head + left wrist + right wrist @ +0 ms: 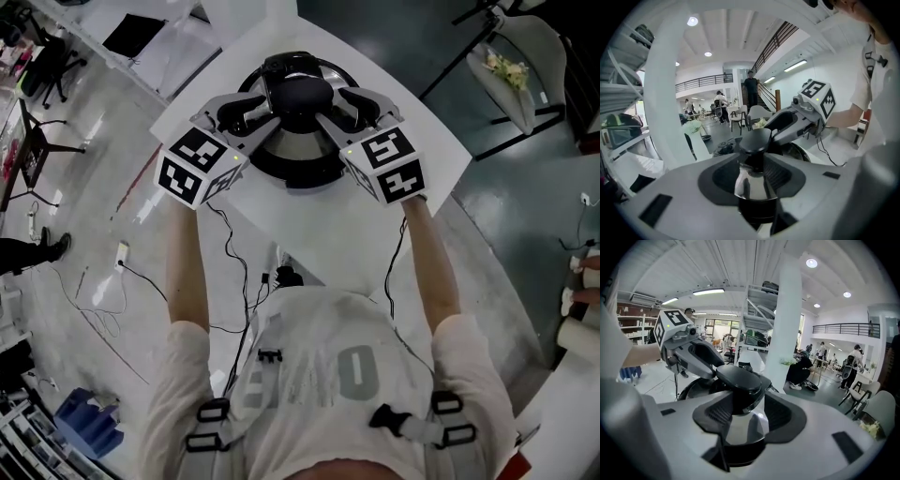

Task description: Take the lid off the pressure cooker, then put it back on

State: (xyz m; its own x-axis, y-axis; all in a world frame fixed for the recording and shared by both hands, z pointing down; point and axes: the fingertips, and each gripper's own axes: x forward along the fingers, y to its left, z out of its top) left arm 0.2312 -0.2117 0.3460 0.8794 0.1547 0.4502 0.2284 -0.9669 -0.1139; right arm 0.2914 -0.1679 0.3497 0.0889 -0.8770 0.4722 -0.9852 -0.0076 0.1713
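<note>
The pressure cooker point(298, 155) stands on a white table point(427, 127), its steel lid point(740, 425) on, with a black handle point(300, 94) across the top. My left gripper point(261, 117) reaches in from the left and my right gripper point(339, 112) from the right, one at each side of the handle. In the left gripper view the jaws point(757, 173) straddle the handle point(756, 140) with a thin gap beside it. In the right gripper view the jaws point(740, 416) flank the handle point(738, 378) closely, not visibly pressing.
The table is small, with its edges close around the cooker. Cables point(246, 281) hang from both grippers towards the person's body. A chair point(511, 66) stands at the far right, a white bench point(141, 37) at the far left. People stand far off in the hall.
</note>
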